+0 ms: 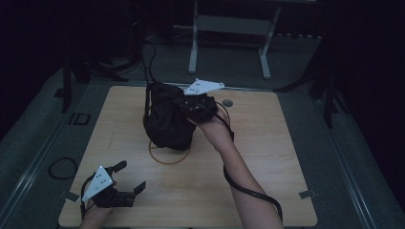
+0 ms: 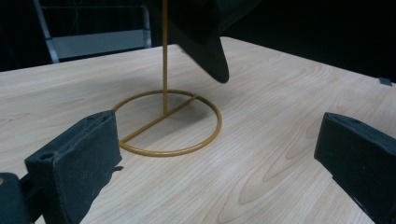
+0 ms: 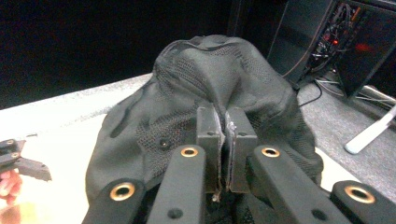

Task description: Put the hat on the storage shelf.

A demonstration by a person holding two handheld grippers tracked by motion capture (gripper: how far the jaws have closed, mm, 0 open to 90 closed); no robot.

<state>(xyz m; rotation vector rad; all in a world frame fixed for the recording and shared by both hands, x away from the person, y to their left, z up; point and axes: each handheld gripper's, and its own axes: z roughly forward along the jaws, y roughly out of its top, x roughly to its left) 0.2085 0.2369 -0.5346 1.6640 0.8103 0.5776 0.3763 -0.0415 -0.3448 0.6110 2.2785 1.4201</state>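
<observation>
Lower left of the high view: left gripper [image 1: 128, 179] low over the counter [image 1: 267, 157], fingers [image 2: 74, 163] spread wide, nothing between them but bare wood. Straight ahead in the left gripper view, a gold wire stand [image 2: 164, 123] — ring base flat on the counter, thin post rising upright from its crossbar, dark brim edge of the cap [image 2: 205, 51] hanging over it at the top of the frame. Centre of the high view: black cap [image 1: 167, 119] draped over the stand [image 1: 168, 160], ring base peeking out beneath it. Just right of that, right gripper [image 1: 188, 106] up against the cap's upper right side, forearm reaching in from the bottom edge. Right gripper view: fingers [image 3: 208, 140] pressed together, a fold of the cap's black mesh fabric [image 3: 219, 79] pinched between them, crown bunched up right behind.
</observation>
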